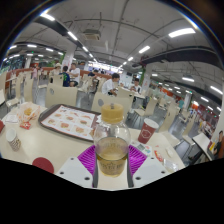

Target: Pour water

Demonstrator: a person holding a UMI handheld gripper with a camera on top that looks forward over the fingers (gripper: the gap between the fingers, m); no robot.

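Interior evenly bright. Light comes from strip lights (140,50) overhead, which glare white. Strong fisheye bending: ceiling lines curve around the glass (112,152). Glass sharp with soft highlights; seated people beyond it small, indistinct. Worktop (60,160) shadows faint.

The one camera rides on the gripper (112,168), low over the table (70,160), looking forward along its fingers. It sits close to a glass (112,152) and faces out across a wide canteen hall.

A flat tray with a red pattern (68,122) lies on the left. A red paper cup (148,130) stands right.
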